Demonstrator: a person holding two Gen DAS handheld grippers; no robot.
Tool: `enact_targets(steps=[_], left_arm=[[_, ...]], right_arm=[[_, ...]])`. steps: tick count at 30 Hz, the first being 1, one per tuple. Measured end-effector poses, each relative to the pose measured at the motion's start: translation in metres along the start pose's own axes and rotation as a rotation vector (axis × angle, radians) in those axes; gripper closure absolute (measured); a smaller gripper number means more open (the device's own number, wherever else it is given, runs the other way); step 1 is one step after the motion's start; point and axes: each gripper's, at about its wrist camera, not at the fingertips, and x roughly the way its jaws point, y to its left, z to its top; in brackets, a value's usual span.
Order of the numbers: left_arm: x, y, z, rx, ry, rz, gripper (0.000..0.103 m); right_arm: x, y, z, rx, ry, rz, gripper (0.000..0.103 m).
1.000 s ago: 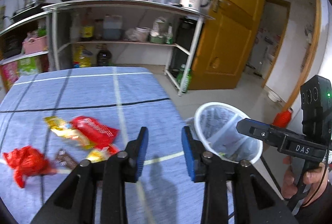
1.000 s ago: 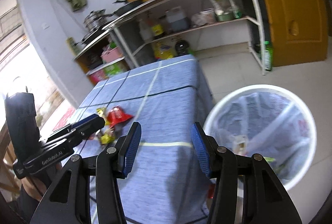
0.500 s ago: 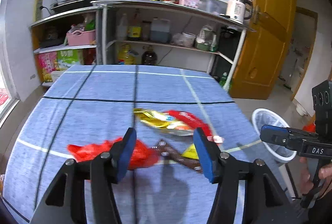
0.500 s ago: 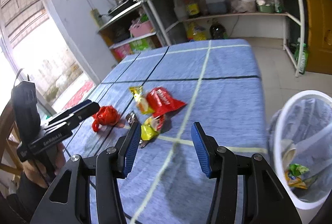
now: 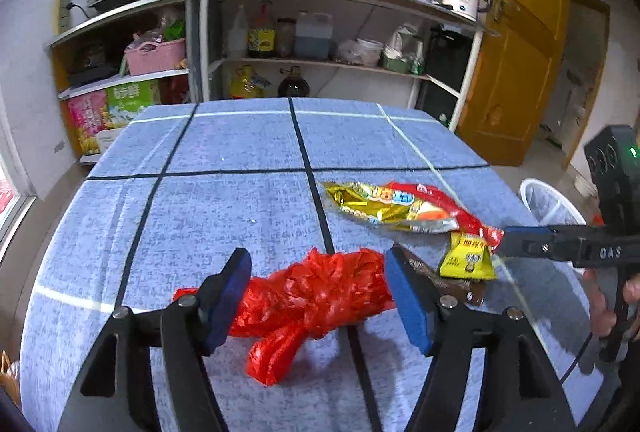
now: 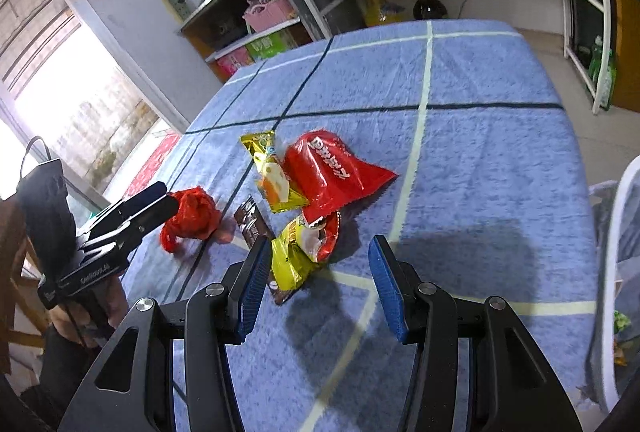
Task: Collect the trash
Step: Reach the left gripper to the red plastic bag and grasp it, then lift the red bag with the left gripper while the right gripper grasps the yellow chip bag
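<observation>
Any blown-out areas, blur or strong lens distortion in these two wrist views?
Right wrist view: the window at left is blown out to white; the gripper casts a dark shadow on the blue tablecloth. Left wrist view: even light, the far shelves bow with fisheye curvature, and the red plastic bag looks slightly soft.

The right gripper [image 6: 318,286] hangs wide open over a yellow wrapper [image 6: 290,256] on the blue surface [image 6: 480,152]; the left gripper [image 6: 160,200] touches a red bag [image 6: 192,218].

Brown wrapper [image 5: 452,278] partly hidden under yellow packet [image 5: 466,260], white bin [image 6: 612,272] cut off by right edge
</observation>
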Motion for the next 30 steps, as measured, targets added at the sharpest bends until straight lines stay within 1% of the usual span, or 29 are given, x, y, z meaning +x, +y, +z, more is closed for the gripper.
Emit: enact_targets(steps=[5,9,12,15,16,17,18,19,20,25,28,30], left_arm=[[-0.001,0.002,-0.004,0.026,0.019,-0.036,0.028],[-0.005,0.001,-0.009,0.050,0.036,-0.058,0.027],[-0.002,-0.001,-0.014,0.057,0.089,-0.077,0.027],[-0.001,-0.004,-0.013,0.071,0.096,-0.064,0.027],[0.001,-0.005,-0.013,0.074,0.105,-0.052,0.027],[0.003,-0.006,-0.013,0.076,0.115,-0.038,0.028],[0.005,-0.008,-0.014,0.078,0.128,-0.021,0.034],[0.006,-0.010,-0.014,0.081,0.132,-0.006,0.038],[0.006,-0.011,-0.015,0.083,0.130,0.001,0.048],[0.000,-0.014,-0.019,0.071,0.122,0.010,0.052],[-0.011,-0.019,-0.019,0.056,0.086,0.006,0.052],[-0.021,-0.024,-0.015,0.041,0.049,-0.006,0.052]], right_arm=[[0.017,0.007,0.003,-0.007,0.026,0.006,0.052],[0.026,0.012,0.004,-0.027,0.034,-0.016,0.052],[0.028,0.013,0.005,-0.033,0.032,-0.026,0.052],[0.030,0.012,0.004,-0.038,0.037,-0.039,0.073],[0.029,0.011,0.003,-0.033,0.034,-0.036,0.074],[0.029,0.012,0.004,-0.034,0.031,-0.042,0.074],[0.028,0.013,0.003,-0.040,0.027,-0.051,0.075],[0.026,0.013,0.003,-0.042,0.025,-0.053,0.076],[0.024,0.013,0.003,-0.042,0.019,-0.051,0.076],[0.008,0.011,-0.001,-0.047,-0.007,-0.048,0.077],[-0.001,0.012,-0.004,-0.057,-0.021,-0.051,0.077],[-0.008,0.011,-0.005,-0.062,-0.032,-0.051,0.077]])
